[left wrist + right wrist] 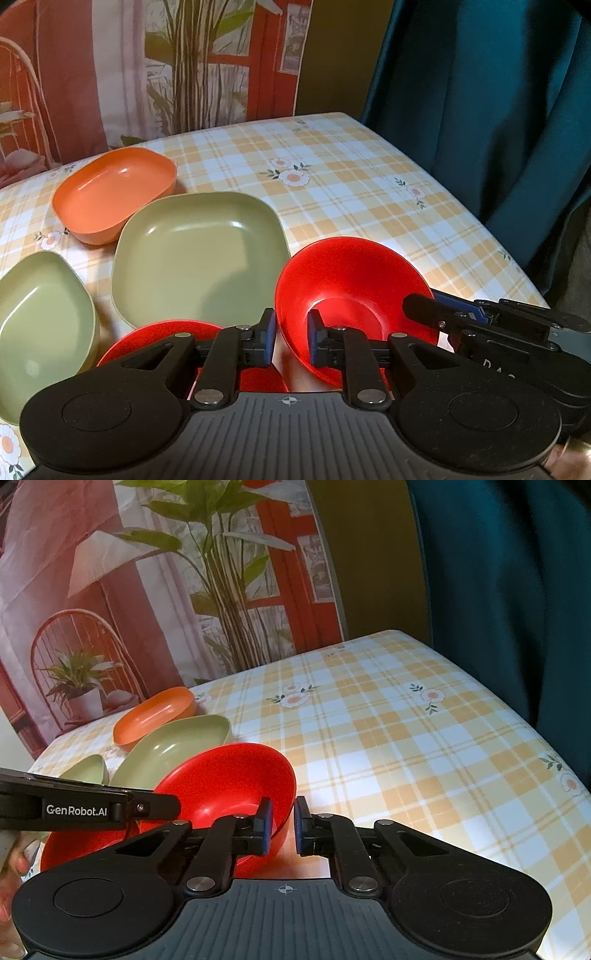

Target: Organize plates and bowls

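A red bowl (351, 291) is held tilted above the table, between both grippers. My left gripper (291, 341) has its jaws either side of the bowl's left rim, with a gap between them. My right gripper (283, 823) straddles the bowl's (229, 779) right rim, jaws slightly apart. A second red bowl (155, 341) lies lower left under the left gripper. A large green plate (195, 254), a green bowl (40, 325) and an orange bowl (110, 192) sit on the checked tablecloth (351, 177).
A printed backdrop (166, 590) stands behind the table's far edge. A dark teal curtain (498, 110) hangs along the table's right edge. The right half of the tablecloth (424, 746) shows bare.
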### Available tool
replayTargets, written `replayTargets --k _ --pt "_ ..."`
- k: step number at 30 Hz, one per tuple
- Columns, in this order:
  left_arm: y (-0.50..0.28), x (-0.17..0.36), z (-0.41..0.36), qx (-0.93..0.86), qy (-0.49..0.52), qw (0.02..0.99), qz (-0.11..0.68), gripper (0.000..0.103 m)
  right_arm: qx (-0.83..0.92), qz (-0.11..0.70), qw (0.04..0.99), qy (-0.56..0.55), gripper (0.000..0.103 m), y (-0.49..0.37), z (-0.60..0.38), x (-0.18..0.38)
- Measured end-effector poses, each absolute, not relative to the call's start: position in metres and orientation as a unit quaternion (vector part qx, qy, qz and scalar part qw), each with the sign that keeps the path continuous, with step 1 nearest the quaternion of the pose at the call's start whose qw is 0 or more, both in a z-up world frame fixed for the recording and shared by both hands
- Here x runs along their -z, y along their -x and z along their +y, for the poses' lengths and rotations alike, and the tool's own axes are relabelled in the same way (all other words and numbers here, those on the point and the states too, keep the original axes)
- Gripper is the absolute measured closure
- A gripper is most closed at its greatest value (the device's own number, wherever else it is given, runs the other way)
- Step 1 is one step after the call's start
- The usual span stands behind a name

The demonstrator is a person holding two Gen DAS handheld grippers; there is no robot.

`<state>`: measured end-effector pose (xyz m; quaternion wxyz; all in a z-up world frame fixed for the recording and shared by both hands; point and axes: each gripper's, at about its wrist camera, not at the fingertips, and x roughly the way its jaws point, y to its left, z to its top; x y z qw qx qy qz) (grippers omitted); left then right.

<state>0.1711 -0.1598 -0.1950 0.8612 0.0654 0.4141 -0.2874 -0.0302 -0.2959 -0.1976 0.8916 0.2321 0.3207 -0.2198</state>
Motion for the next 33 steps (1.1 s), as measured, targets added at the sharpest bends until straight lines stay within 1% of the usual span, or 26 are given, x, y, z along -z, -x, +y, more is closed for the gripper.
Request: replayTargets --k 19,33 --pt "-0.157 0.161 -0.138 0.282 -0.041 0.883 0.372 0.085 0.211 0.305 0.903 -0.218 0.092 0.019 -0.283 0.165" --pt "-0.147 0.147 -0.091 0.264 -0.004 0.895 0.359 0.085 0.179 0.312 0.913 -0.193 0.092 -0.001 -0.247 0.149"
